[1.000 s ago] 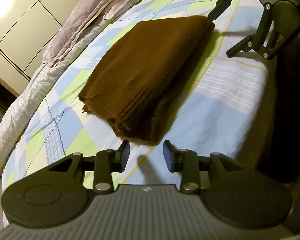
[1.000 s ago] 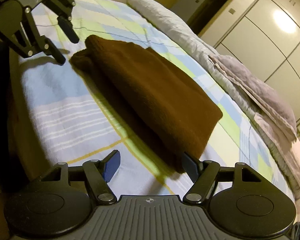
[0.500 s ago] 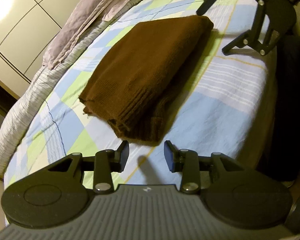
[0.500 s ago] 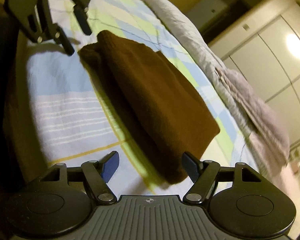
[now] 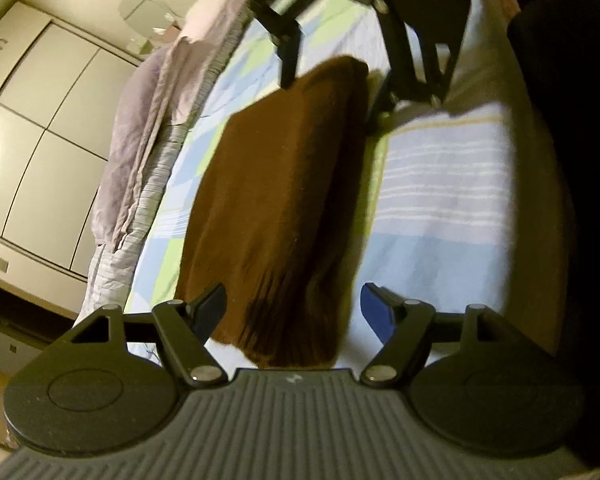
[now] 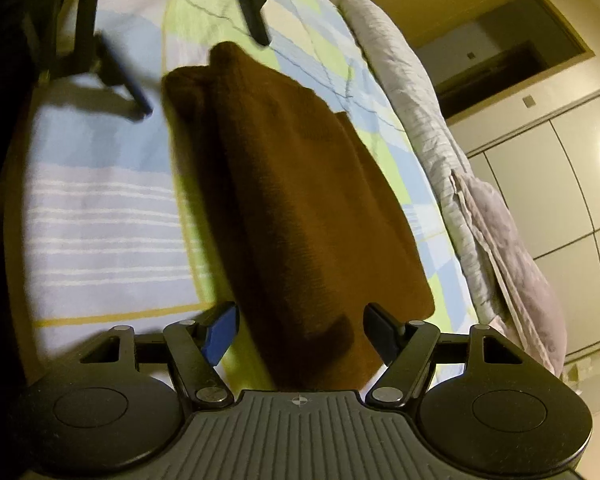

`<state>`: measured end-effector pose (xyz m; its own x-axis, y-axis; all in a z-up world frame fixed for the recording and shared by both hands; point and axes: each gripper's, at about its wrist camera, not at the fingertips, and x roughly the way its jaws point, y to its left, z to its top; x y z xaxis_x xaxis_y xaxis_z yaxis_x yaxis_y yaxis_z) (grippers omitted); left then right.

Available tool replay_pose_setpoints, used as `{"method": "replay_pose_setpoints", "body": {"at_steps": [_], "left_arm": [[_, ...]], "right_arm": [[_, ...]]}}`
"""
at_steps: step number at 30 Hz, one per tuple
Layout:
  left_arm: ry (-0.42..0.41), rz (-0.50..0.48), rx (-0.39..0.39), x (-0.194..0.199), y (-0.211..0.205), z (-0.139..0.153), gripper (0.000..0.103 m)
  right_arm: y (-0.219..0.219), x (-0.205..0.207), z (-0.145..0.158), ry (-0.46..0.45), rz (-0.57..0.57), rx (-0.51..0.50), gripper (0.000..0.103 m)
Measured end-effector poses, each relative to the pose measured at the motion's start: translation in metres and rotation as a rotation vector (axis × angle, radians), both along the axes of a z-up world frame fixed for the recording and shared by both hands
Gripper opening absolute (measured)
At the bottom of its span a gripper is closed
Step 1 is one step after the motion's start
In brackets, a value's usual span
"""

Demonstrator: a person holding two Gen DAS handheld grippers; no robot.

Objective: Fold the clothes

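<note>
Two hand-held grippers, one at each end of the brown sweater [image 5: 276,200], lying folded into a long strip on the checked bed [image 5: 444,184]. Step in hand, by the look of it: taking both ends for another fold. Best done by going low enough to catch every layer, closing squarely on the short edges, then lifting evenly so the strip keeps its shape. Left hand-held gripper [image 5: 292,308]: jaws just opened wide, ribbed end of the sweater between them, pads apparently not pressing, nothing held. Right hand-held gripper [image 6: 300,332]: equally wide, straddling the other end, pads clear of the knit, empty as well.
</note>
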<state>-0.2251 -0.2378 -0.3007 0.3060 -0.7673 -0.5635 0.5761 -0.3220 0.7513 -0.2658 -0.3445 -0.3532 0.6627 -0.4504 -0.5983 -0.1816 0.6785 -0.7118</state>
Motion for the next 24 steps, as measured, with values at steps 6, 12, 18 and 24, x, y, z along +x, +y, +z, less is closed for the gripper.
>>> {"method": "replay_pose_setpoints", "body": {"at_steps": [6,12,18,24], "left_arm": [[-0.150,-0.031,0.036,0.006,-0.016,-0.016,0.063],[-0.127,-0.028,0.067,0.016,-0.022,-0.018,0.029],[-0.067,-0.015,0.022,0.024,-0.018,0.004,0.020],[0.008,-0.024,0.019,0.003,0.010,0.005,0.020]], "right_arm": [[-0.010,0.000,0.008,-0.021,-0.034,0.018,0.071],[0.017,-0.006,0.011,-0.057,0.064,0.039,0.072],[0.021,0.016,-0.004,-0.035,0.078,0.009,0.071],[0.018,0.010,0.009,-0.020,0.007,0.128,0.030]]}}
